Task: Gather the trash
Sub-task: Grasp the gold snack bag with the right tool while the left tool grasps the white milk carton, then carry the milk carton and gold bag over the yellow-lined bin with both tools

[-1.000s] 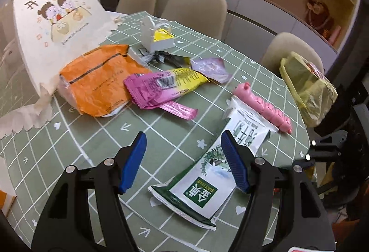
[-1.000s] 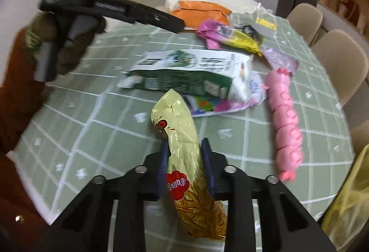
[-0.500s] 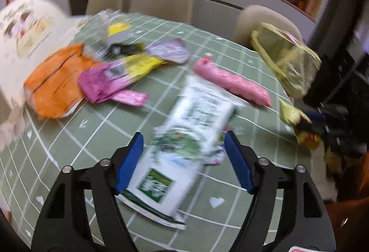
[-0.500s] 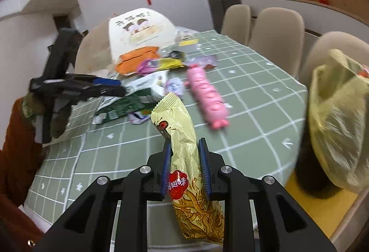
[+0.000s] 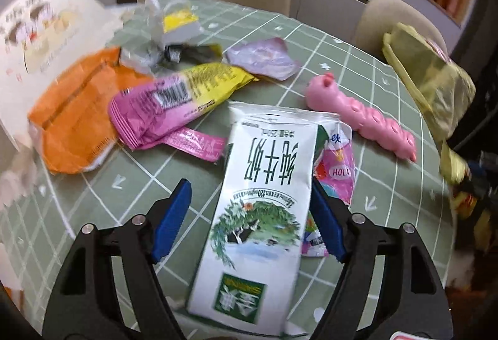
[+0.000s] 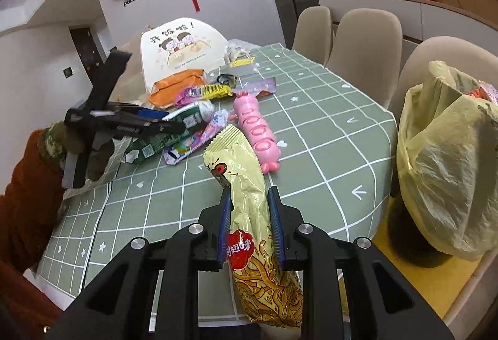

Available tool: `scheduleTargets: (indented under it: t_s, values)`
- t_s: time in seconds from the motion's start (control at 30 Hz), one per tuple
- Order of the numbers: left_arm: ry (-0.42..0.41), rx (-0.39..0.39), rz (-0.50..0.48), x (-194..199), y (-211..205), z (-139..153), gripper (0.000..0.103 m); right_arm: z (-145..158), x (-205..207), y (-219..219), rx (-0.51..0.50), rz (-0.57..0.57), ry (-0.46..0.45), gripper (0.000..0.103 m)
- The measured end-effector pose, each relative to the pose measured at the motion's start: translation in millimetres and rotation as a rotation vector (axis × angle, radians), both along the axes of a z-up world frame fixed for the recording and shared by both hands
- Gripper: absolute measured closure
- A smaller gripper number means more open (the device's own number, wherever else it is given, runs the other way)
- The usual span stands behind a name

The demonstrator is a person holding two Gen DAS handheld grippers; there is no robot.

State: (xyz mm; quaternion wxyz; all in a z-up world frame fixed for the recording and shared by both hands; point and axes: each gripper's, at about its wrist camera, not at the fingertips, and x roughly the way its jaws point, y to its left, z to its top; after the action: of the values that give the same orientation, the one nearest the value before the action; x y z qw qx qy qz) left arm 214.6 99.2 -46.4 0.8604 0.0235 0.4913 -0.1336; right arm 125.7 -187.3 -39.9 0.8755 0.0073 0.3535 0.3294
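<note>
My right gripper [image 6: 249,203] is shut on a gold snack wrapper [image 6: 246,184] and holds it above the table's near edge, left of the yellow trash bag [image 6: 448,159]. My left gripper [image 5: 249,209] is open, its blue pads either side of a white and green milk carton [image 5: 264,200] lying flat on the table. The left gripper also shows in the right wrist view [image 6: 174,127] over that carton [image 6: 162,141]. A pink wrapper [image 5: 165,113], an orange bag [image 5: 74,109], a lilac wrapper [image 5: 261,58] and a HOLA wrapper [image 5: 336,165] lie beyond.
A pink pig-shaped toy [image 5: 361,122] lies right of the carton. A white paper bag with cartoon print [image 6: 180,44] stands at the far end. The green checked tablecloth [image 6: 326,134] covers the table. Beige chairs [image 6: 364,38] line the far side.
My left gripper has moved forward and right so the milk carton now lies between its open pads. My right gripper has lifted the gold wrapper and swung right toward the yellow bag.
</note>
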Motion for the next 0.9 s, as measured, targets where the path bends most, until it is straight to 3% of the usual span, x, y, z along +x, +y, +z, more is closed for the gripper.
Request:
scheduleTargets:
  t_s: [0.1,0.17,0.3,0.53,0.77,0.8,0.83,0.9]
  values:
    - [0.069,-0.094,0.031,4,7,-5,0.042,-2,1,14,-0.02,0.038,0.011,0.079]
    - [0.069,-0.128,0.056,1,12,-3,0.051,-3,1,27,-0.036,0.074,0.009,0.076]
    - [0.005,-0.2,0.126,-11,22,9,0.051,-3,5,48,-0.084,0.127,0.01,0.068]
    - [-0.165,-0.12,0.172,-37,17,38,0.051,8,21,81,-0.21,0.205,0.042,0.065]
    - [-0.238,-0.067,0.182,-50,16,49,0.051,-1,30,100,-0.322,0.246,0.117,0.064]
    - [-0.241,-0.071,0.185,-51,17,51,0.051,-1,27,102,-0.335,0.261,0.105,0.066]
    - [-0.248,-0.076,0.189,-52,16,53,0.051,-1,20,104,-0.357,0.287,0.079,0.074]
    - [-0.278,-0.062,0.198,-56,15,58,0.051,6,9,102,-0.336,0.308,0.052,0.077]
